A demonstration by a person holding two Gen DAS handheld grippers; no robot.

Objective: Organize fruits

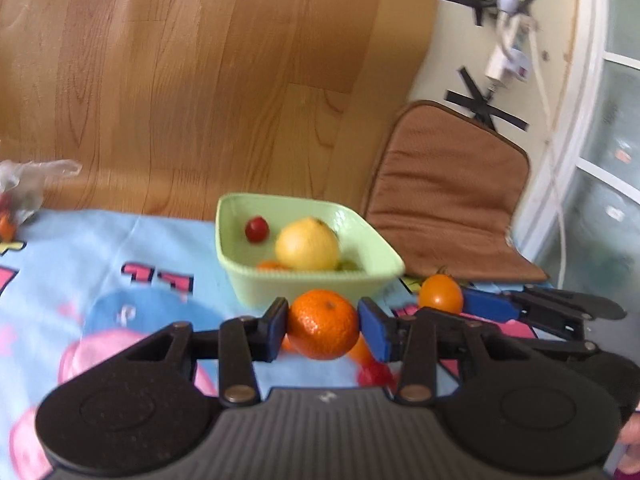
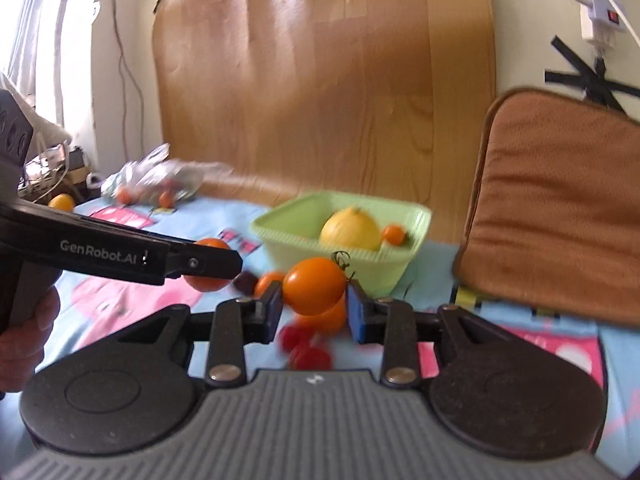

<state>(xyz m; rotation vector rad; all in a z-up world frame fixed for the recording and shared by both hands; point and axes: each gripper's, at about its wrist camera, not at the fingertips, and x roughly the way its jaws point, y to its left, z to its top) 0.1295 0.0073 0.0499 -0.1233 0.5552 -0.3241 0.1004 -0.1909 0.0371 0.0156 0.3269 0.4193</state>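
My left gripper [image 1: 323, 326] is shut on a mandarin orange [image 1: 322, 323], held above the blue cloth just in front of a light green bowl [image 1: 248, 280]. The bowl holds a yellow lemon [image 1: 307, 245], a red cherry tomato [image 1: 257, 229] and small orange fruit. My right gripper [image 2: 314, 302] is shut on an orange tomato [image 2: 314, 285] with a green stem, also near the green bowl [image 2: 280, 236]. In the right wrist view the left gripper [image 2: 208, 266] shows side-on with the mandarin [image 2: 208, 246]. In the left wrist view the right gripper [image 1: 448, 300] holds its orange tomato [image 1: 440, 293].
Loose red tomatoes [image 2: 308, 346] and an orange fruit [image 2: 326, 318] lie on the blue cartoon cloth [image 1: 100, 248]. A plastic bag with fruit [image 2: 156, 184] sits far left. A brown cushion [image 1: 444, 196] leans right of the bowl. A wooden board [image 1: 200, 80] stands behind.
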